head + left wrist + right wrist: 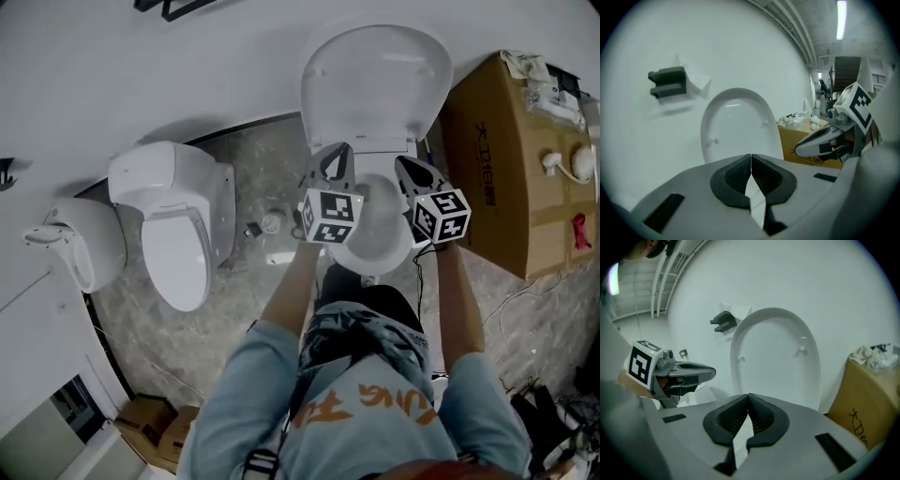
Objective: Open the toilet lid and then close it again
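Note:
The white toilet lid point(375, 82) stands raised against the wall, above the open bowl point(377, 236). In the head view both grippers hang side by side over the bowl, just below the lid and apart from it. My left gripper point(335, 157) is shut with nothing in it, and so is my right gripper point(409, 167). The left gripper view shows its jaws point(751, 157) closed tip to tip, with the upright lid point(736, 126) beyond them. In the right gripper view the jaws point(748, 397) also meet, empty, in front of the lid point(776, 357).
A second toilet point(178, 234) with its lid down stands to the left, and another white fixture point(73, 242) sits further left. A large cardboard box point(520, 169) with small items on top stands close on the right. A black bracket point(668, 82) hangs on the wall.

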Tool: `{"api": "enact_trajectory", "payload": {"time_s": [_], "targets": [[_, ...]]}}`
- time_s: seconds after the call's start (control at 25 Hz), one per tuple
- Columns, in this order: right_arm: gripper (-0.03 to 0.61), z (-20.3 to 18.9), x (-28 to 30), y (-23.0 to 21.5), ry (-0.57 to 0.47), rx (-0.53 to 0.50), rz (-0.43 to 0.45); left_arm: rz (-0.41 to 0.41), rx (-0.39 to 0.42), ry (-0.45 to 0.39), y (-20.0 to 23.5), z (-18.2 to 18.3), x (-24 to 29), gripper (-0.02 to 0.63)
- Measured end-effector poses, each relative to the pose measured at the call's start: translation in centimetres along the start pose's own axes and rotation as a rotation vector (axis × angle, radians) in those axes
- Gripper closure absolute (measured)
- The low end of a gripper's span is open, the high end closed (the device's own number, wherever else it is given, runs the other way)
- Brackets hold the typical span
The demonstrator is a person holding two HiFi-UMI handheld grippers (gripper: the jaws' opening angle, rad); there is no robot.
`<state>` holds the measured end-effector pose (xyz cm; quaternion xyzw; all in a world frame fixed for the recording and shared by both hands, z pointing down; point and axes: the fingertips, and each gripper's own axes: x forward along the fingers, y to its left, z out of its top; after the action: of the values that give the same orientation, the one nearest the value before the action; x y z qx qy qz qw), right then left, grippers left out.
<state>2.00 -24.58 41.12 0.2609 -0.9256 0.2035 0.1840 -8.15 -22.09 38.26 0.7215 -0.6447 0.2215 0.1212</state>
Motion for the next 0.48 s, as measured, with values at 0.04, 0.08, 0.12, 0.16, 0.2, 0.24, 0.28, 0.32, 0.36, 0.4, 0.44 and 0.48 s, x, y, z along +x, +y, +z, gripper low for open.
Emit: {"api": "enact_trajectory", "payload": {"time_s": [0.04, 0.08, 0.12, 0.16, 0.2, 0.24, 0.28, 0.32, 0.36, 0.4, 0.44, 0.48], "targets": [[0.565, 1.7, 0.1, -0.5, -0.019, -0.020, -0.026, 0.010, 0.023, -0.021, 0.7, 1.7, 0.0, 0.586], [0.565, 3.5, 0.0, -0.9, -0.043, -0.034, -0.051, 0.017, 0.048, -0.039, 1.3, 3.2, 0.1, 0.586], [0.564, 5.2, -0.1, -1.5, -0.069, -0.043, -0.076, 0.022, 0.072, -0.054, 2.0, 4.7, 0.2, 0.584], [0.558, 7.1, 0.0, -2.0, -0.094, -0.054, -0.102, 0.026, 0.095, -0.069, 2.8, 6.1, 0.4, 0.584], [0.543, 9.0, 0.3, -2.5, -0.116, -0.068, -0.127, 0.028, 0.116, -0.084, 3.7, 7.5, 0.6, 0.584], [0.537, 11.0, 0.5, -2.8, -0.134, -0.087, -0.148, 0.031, 0.136, -0.095, 4.8, 9.0, 0.9, 0.584], [0.529, 12.8, 0.7, -2.9, -0.146, -0.110, -0.163, 0.034, 0.150, -0.102, 5.7, 10.3, 1.1, 0.584], [0.521, 14.4, 0.7, -2.9, -0.153, -0.141, -0.174, 0.039, 0.159, -0.108, 6.4, 11.5, 1.3, 0.584], [0.510, 15.8, 0.6, -3.0, -0.155, -0.179, -0.184, 0.045, 0.168, -0.114, 7.0, 12.6, 1.4, 0.583], [0.495, 17.2, 0.7, -3.1, -0.154, -0.218, -0.193, 0.052, 0.184, -0.123, 7.6, 13.8, 1.6, 0.583], [0.478, 18.5, 0.8, -3.2, -0.149, -0.256, -0.198, 0.058, 0.206, -0.133, 8.1, 15.0, 1.8, 0.581], [0.462, 19.7, 1.1, -3.3, -0.141, -0.289, -0.198, 0.060, 0.230, -0.142, 8.6, 16.1, 2.2, 0.575]]}}
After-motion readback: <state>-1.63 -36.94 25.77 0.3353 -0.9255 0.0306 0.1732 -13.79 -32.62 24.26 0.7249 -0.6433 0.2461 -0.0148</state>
